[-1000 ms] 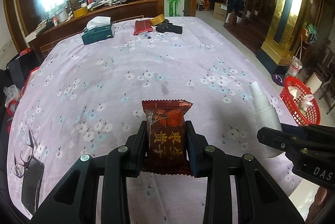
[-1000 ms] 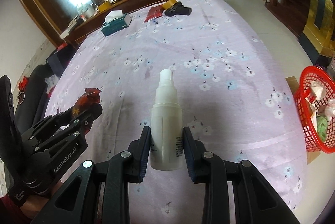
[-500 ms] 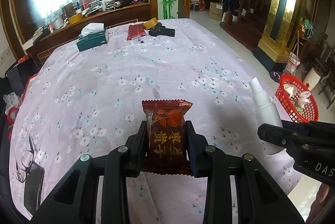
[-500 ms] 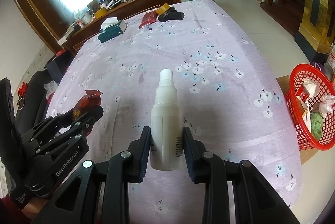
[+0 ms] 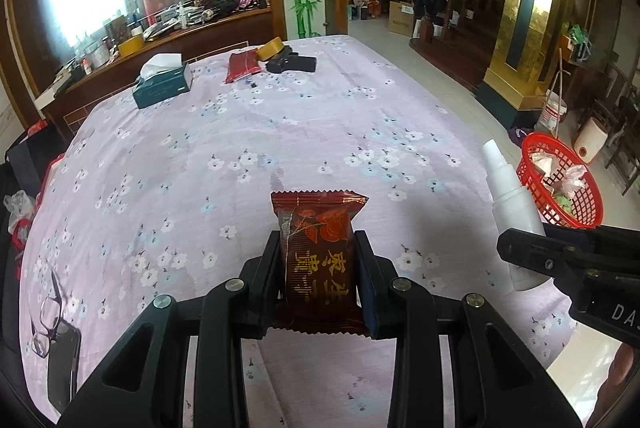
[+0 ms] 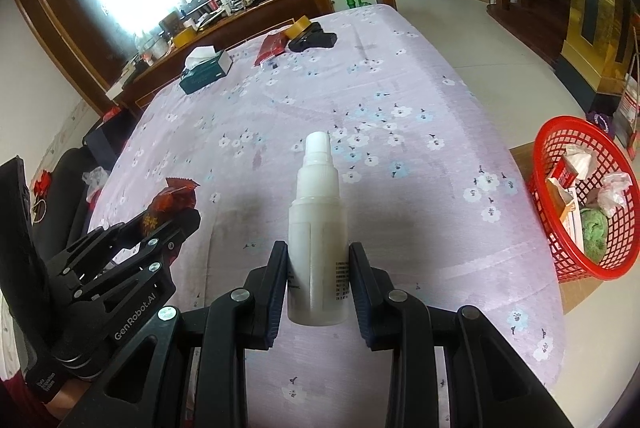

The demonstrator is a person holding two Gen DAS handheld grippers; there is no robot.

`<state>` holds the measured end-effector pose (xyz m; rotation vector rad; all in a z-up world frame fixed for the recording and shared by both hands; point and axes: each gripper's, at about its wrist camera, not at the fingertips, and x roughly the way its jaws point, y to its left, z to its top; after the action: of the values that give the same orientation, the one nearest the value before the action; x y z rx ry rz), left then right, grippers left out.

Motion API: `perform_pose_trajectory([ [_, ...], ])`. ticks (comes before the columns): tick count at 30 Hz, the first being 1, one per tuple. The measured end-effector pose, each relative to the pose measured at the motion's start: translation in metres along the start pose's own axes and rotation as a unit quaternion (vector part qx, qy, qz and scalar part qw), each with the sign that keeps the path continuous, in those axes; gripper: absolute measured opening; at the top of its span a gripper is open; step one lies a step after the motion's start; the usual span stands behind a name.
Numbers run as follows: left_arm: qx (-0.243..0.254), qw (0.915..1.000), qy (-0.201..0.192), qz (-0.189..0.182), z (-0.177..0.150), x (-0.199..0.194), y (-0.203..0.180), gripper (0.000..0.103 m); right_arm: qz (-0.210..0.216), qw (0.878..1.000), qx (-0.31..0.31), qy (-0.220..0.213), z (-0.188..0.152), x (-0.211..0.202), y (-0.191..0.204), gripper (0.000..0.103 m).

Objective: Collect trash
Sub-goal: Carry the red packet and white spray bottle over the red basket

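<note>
The left gripper (image 5: 318,276) is clenched on a dark red foil snack packet with gold lettering (image 5: 318,252), pads pressing its two long sides about halfway up, the crimped top edge standing clear above the fingers. The packet looks light and soft: foil crinkles and gives, so a mid-body pinch across the filled part suits it better than the thin, slippery crimped ends. It hangs over the lilac flower-printed cloth of the worktop (image 5: 280,132), not touching it.

To its right, the right gripper (image 6: 318,280) grasps a white plastic spray bottle with a narrow capped nozzle (image 6: 318,228) around the lower half of its barrel, nozzle pointing away from the hand. The bottle seems stiff and smooth, probably light if near empty; its round wall could roll or slide between flat pads, so the straight barrel is the place to hold, not the tapering neck.

Further right of that gripper, beyond the worktop's edge and lower down, stands a red plastic mesh basket (image 6: 560,256) already holding wrappers and crumpled scraps, the likely place for both.
</note>
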<state>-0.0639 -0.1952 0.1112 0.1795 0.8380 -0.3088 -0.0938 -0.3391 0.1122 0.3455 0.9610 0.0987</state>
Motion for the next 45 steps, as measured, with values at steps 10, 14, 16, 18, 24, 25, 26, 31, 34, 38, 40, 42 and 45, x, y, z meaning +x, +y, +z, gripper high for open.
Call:
perform_pose_trajectory([
  [10,0.034,0.9992,-0.002,-0.021,0.008,0.005,-0.032,0.032,-0.013,0.999,0.033,-0.019,-0.004,-0.018,-0.028,0.033],
  [14,0.049,0.9983,-0.002,-0.033,0.012,0.008,-0.048,0.032,-0.022,0.998,0.051,-0.029,-0.007,-0.027,-0.043,0.033],
  [16,0.057,0.9975,-0.002,-0.040,0.013,0.009,-0.057,0.032,-0.027,0.997,0.060,-0.033,-0.008,-0.032,-0.051,0.033],
  [18,0.065,0.9967,-0.002,-0.048,0.014,0.011,-0.066,0.032,-0.033,0.996,0.071,-0.037,-0.011,-0.038,-0.060,0.033],
  [24,0.087,0.9940,0.002,-0.066,0.017,0.016,-0.091,0.032,-0.047,0.993,0.099,-0.046,-0.016,-0.051,-0.084,0.033],
  [25,0.089,0.9937,0.002,-0.068,0.018,0.017,-0.094,0.032,-0.049,0.992,0.102,-0.048,-0.017,-0.054,-0.088,0.033],
  [26,0.093,0.9932,0.002,-0.071,0.019,0.018,-0.098,0.032,-0.051,0.992,0.106,-0.049,-0.018,-0.056,-0.093,0.033],
  [31,0.104,0.9914,0.001,-0.079,0.022,0.020,-0.112,0.032,-0.061,0.989,0.124,-0.055,-0.022,-0.065,-0.110,0.033],
  [34,0.109,0.9908,-0.001,-0.081,0.025,0.022,-0.120,0.032,-0.065,0.988,0.130,-0.057,-0.021,-0.068,-0.116,0.033],
  [38,0.114,0.9901,-0.001,-0.082,0.028,0.025,-0.126,0.032,-0.069,0.987,0.134,-0.059,-0.021,-0.071,-0.123,0.033],
  [40,0.116,0.9898,0.000,-0.083,0.029,0.027,-0.129,0.032,-0.071,0.986,0.135,-0.060,-0.020,-0.072,-0.126,0.033],
  [42,0.117,0.9896,0.001,-0.084,0.030,0.029,-0.132,0.032,-0.072,0.986,0.137,-0.060,-0.021,-0.073,-0.129,0.033],
  [45,0.119,0.9892,0.003,-0.086,0.032,0.032,-0.137,0.032,-0.075,0.986,0.139,-0.060,-0.019,-0.073,-0.133,0.033],
])
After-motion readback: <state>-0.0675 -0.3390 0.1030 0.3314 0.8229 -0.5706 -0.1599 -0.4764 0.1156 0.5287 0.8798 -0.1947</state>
